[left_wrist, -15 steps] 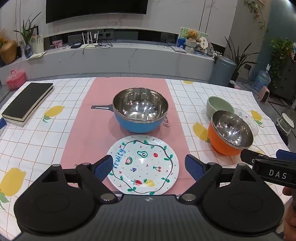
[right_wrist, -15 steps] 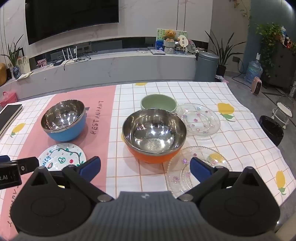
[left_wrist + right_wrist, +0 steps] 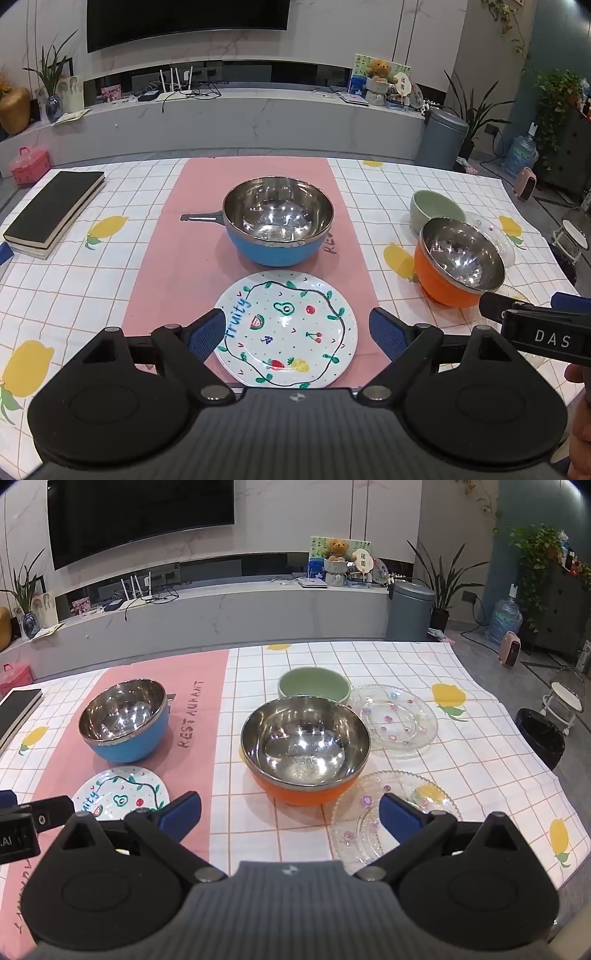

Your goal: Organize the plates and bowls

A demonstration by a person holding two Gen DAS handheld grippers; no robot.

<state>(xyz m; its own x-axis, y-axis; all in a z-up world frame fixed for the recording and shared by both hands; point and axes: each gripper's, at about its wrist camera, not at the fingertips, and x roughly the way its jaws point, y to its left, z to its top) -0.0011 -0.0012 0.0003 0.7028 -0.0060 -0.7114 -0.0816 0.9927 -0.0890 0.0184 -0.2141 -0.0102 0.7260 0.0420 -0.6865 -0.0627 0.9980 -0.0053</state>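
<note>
A white plate painted with fruit [image 3: 291, 328] lies on the pink runner, right under my open left gripper [image 3: 297, 332]; nothing sits between its fingers. Behind it stands a blue steel-lined bowl [image 3: 277, 225] with a handle. My right gripper [image 3: 290, 816] hangs open above the cloth in front of an orange steel-lined bowl [image 3: 306, 749]. A green bowl [image 3: 314, 686] stands behind the orange one. Two clear glass plates lie to the right: a far glass plate [image 3: 397, 720] and a near glass plate [image 3: 369, 827] partly under my right finger.
A black book [image 3: 55, 210] lies at the table's far left edge. The lemon-print checked tablecloth [image 3: 480, 775] drops off at the right, with a black bin [image 3: 541, 738] on the floor beyond. The right gripper's body [image 3: 543, 332] shows at the left view's right edge.
</note>
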